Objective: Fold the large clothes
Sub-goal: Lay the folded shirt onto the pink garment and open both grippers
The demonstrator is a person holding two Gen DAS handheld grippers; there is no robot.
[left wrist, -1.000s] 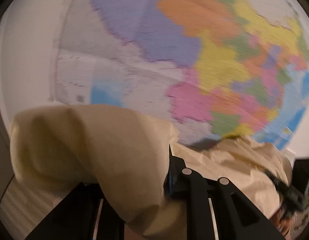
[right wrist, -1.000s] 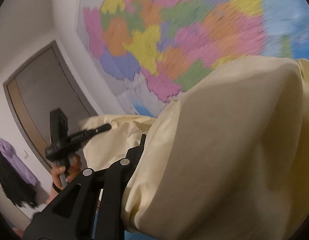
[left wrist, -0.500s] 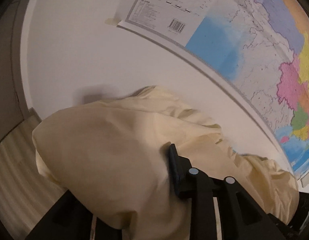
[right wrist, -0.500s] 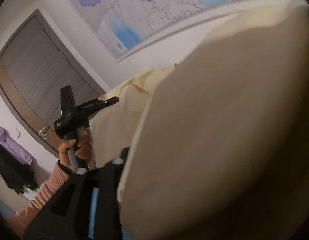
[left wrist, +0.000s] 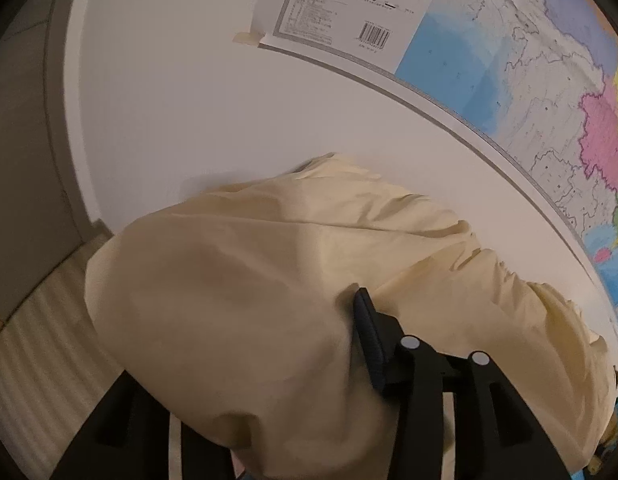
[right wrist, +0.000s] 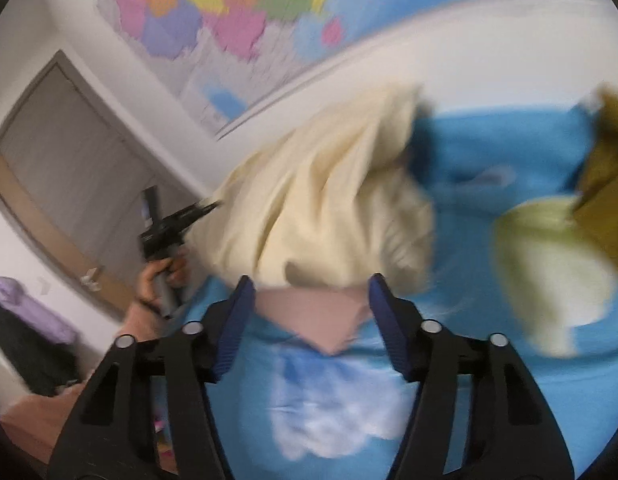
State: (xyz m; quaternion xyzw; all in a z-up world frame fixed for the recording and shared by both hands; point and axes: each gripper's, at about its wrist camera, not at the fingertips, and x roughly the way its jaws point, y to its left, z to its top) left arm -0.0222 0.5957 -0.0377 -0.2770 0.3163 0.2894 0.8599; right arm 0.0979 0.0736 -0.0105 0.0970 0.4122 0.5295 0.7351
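Observation:
A large cream garment [left wrist: 269, 280] bulges over my left gripper [left wrist: 309, 312] and hides its left finger. Only the right finger's blue pad [left wrist: 367, 336] shows, with cloth lying against it, and the jaws are opening. In the right wrist view the same cream garment [right wrist: 329, 200] lies bunched on a blue sheet [right wrist: 469, 208], just past the tips of my right gripper [right wrist: 311, 280]. Its jaws are opening and hold nothing; a pink fabric corner [right wrist: 317, 320] lies on the sheet between them. A hand [right wrist: 161, 280] holds the left gripper [right wrist: 177, 220] at the garment's left edge.
A white wall with a coloured map [left wrist: 509, 80] rises close behind the garment. A yellow-green cloth [right wrist: 549, 272] and a mustard-brown item [right wrist: 605, 192] lie at the right of the sheet. A grey door [right wrist: 69, 140] and hanging purple clothing [right wrist: 25, 300] are at the left.
Both grippers have sunk from facing the map. The right gripper has let go of the cream garment and opened, and the garment now lies on the sheet. The left jaws have spread.

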